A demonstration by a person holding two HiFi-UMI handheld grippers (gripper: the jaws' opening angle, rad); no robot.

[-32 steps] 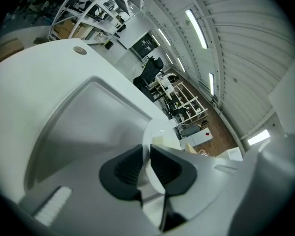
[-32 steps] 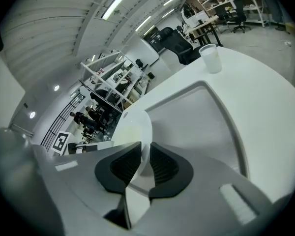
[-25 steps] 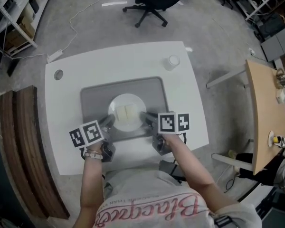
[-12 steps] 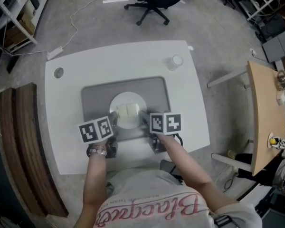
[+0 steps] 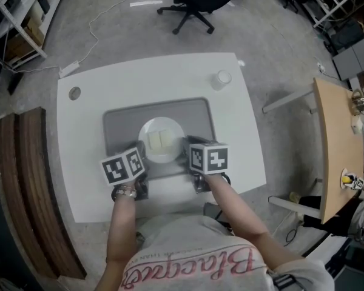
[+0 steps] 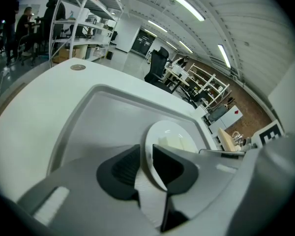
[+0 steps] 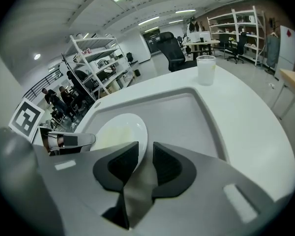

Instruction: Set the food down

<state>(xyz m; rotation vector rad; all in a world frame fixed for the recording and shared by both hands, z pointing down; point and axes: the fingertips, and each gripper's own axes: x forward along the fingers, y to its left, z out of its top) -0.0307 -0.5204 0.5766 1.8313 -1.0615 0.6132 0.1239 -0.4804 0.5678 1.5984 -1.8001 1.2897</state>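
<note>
Food (image 5: 161, 140) (two pale slabs) lies on white plate (image 5: 161, 123).

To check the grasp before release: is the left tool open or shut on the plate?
Shut on the plate: in the left gripper view, the left tool has both jaws pressed on its white rim.

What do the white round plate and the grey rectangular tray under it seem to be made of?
White round plate: perhaps glazed ceramic or melamine; glossy, with light glints. Grey rectangular tray: probably moulded plastic, matte; dull even surface, rounded raised rim.
</note>
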